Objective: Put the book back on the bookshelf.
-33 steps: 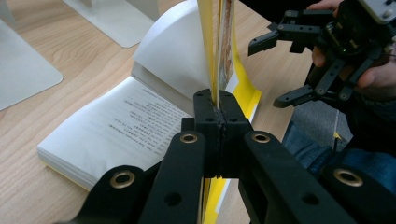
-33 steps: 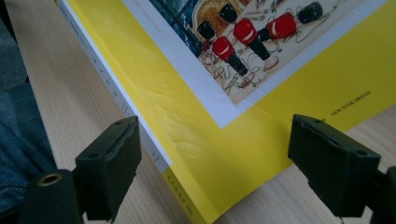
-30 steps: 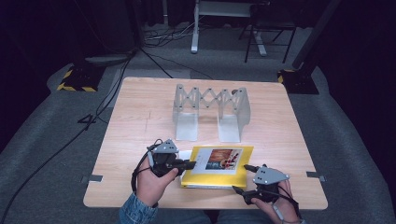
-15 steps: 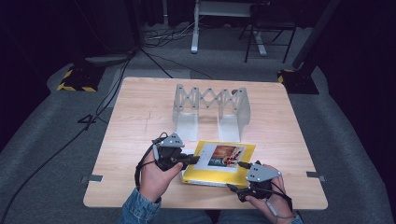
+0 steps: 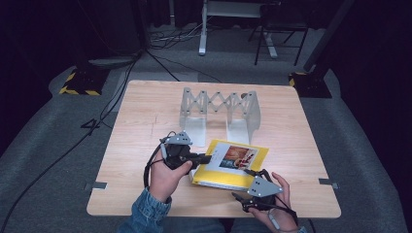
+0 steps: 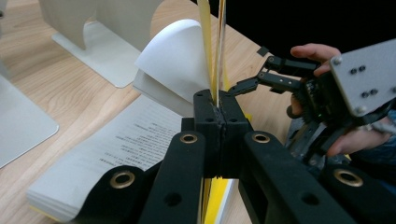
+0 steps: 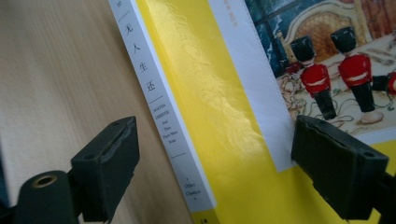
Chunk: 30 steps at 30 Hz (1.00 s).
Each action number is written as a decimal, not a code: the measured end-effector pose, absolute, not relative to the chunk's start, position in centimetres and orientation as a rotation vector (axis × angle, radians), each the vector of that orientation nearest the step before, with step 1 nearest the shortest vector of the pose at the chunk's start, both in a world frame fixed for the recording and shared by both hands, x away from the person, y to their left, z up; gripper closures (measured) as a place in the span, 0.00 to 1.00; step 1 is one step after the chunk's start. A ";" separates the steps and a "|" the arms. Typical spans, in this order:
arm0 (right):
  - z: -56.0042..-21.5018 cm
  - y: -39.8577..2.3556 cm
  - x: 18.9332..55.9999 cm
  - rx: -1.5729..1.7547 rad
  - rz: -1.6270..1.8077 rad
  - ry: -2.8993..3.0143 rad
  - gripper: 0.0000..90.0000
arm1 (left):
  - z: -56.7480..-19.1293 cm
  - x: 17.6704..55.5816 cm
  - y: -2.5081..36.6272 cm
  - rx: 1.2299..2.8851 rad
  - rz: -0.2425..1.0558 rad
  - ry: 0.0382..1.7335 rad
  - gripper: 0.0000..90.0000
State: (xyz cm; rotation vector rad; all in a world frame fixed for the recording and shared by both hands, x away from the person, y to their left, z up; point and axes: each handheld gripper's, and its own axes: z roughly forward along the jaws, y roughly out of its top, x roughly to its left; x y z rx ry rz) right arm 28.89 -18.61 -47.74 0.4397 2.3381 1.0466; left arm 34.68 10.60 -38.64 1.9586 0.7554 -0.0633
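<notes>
Left fingers (image 6: 218,121) clamped on book cover (image 6: 212,42) | right fingers (image 7: 336,177) spread wide

The high view looks forward and down from above the person's side of the wooden table (image 5: 145,126), far enough to take in its whole top and the dark floor around it. The left gripper view sits very close behind the left gripper (image 6: 218,112), looking along its jaws at the yellow book (image 6: 212,56) and the right gripper (image 6: 280,77) beyond. The right gripper view looks along its own jaws at the same book's spine and cover, almost touching
</notes>
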 end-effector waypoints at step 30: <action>-50.0 -15.1 30.8 0.139 0.708 2.236 0.54 | -40.7 36.3 10.2 2.019 -0.160 0.852 0.99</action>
